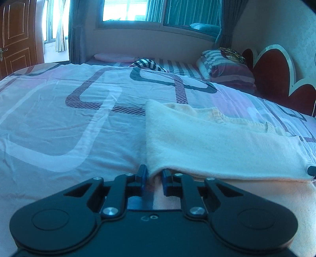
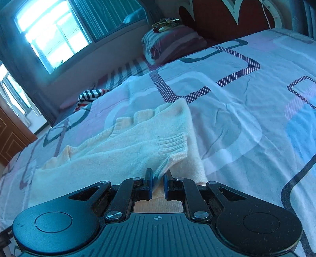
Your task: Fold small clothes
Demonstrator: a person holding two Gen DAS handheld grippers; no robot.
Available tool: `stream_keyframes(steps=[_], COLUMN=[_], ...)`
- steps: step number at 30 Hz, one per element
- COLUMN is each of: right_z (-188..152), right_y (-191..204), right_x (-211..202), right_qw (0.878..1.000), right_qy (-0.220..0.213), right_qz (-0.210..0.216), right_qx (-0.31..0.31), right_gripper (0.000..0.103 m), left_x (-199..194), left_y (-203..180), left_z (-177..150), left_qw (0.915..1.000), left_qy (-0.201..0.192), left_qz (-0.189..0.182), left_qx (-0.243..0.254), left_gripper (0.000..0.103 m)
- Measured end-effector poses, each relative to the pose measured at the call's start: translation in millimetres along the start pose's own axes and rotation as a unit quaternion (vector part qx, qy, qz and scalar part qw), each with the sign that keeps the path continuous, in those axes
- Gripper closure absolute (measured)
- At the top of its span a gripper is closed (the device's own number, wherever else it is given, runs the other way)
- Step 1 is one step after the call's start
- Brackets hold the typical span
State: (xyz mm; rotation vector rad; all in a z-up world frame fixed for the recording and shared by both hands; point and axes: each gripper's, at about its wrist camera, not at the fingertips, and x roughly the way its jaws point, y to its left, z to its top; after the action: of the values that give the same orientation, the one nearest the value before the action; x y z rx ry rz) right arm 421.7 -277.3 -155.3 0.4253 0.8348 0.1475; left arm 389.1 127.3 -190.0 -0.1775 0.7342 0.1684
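A small cream knitted sweater (image 1: 207, 138) lies on the patterned bed sheet (image 1: 69, 122), partly folded over itself. My left gripper (image 1: 155, 174) is shut on the sweater's near folded edge at its left corner. The tip of the other gripper (image 1: 312, 170) shows at the sweater's right corner. In the right wrist view the sweater (image 2: 118, 146) spreads ahead and to the left, with a ribbed cuff (image 2: 173, 144) near the fingers. My right gripper (image 2: 158, 178) is shut on a fold of the sweater just below that cuff.
A striped garment (image 1: 150, 64) lies at the far side of the bed. Striped pillows (image 1: 223, 67) rest against a red headboard (image 1: 276, 73) at the right. A window (image 1: 158, 11) and a wooden door (image 1: 17, 33) stand beyond the bed.
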Motion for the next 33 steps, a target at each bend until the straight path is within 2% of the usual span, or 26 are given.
stream_keyframes(steps=[2,4,7,10,12,16,17,20,25,26,27,28,29,31,33], right_z=[0.1,-3.8,-3.9,-0.4,1.7,7.8,9.1,14.7,25.5,26.9,28.2,29.0,29.2,28.8,28.2], right_y=[-1.2,1.8,-0.1,-1.5,-4.3,-7.1,-7.5,-9.0,-3.0,-1.6,0.0,2.2,5.2,13.3,24.8], right_x=[0.3,-2.8,-1.1,3.1,-0.9,5.8,8.8,14.0,23.4,25.1,26.2,27.6,29.1,25.2,13.9], right_qw=[1.0,1.0,0.998,0.999,1.0,1.0,1.0,1.0,1.0,1.0,1.0,1.0,1.0,0.999,0.995], right_qy=[0.0,-0.015,-0.018,0.001,-0.005,0.004,0.008,0.009,0.003,0.0,-0.004,-0.005,-0.005,-0.019,-0.053], right_qz=[-0.004,-0.021,-0.048,-0.025,-0.01,-0.003,-0.001,0.018,0.008,0.006,0.001,-0.004,-0.007,-0.009,-0.012], right_qx=[-0.001,-0.016,-0.034,-0.035,-0.023,-0.004,0.0,0.023,0.019,0.018,0.015,0.007,-0.006,-0.04,-0.087], right_gripper=[0.093,0.099,0.1,0.099,0.097,0.096,0.093,0.069,0.068,0.07,0.085,0.095,0.099,0.099,0.099], left_x=[-0.2,-0.1,-0.1,-0.5,-0.8,-0.6,-0.5,-0.3,0.5,0.5,0.5,0.5,0.6,0.7,0.8], left_y=[1.1,1.7,-0.9,-3.7,-2.9,-2.3,-2.3,-2.4,-3.1,-3.6,-4.1,-4.5,-4.7,-5.0,-5.6], left_z=[0.3,0.5,1.4,1.5,1.0,0.9,0.6,-0.2,0.0,-0.1,-0.2,-0.4,-0.4,-0.8,-1.5], left_qw=[1.0,1.0,1.0,0.9998,0.9998,0.9997,0.9997,0.9996,0.9996,0.9996,0.9995,0.9995,0.9995,0.9995,0.9994], left_qy=[0.001,0.001,0.004,0.006,0.008,0.012,0.012,0.012,0.012,0.012,0.012,0.011,0.011,0.011,0.009], left_qz=[-0.002,-0.003,-0.001,0.002,0.0,0.0,0.0,0.001,0.003,0.004,0.005,0.006,0.006,0.008,0.01], left_qx=[0.001,-0.001,0.005,0.017,0.016,0.021,0.023,0.027,0.026,0.027,0.027,0.028,0.028,0.028,0.031], left_gripper=[0.089,0.089,0.09,0.09,0.089,0.086,0.086,0.085,0.085,0.085,0.085,0.085,0.085,0.085,0.084])
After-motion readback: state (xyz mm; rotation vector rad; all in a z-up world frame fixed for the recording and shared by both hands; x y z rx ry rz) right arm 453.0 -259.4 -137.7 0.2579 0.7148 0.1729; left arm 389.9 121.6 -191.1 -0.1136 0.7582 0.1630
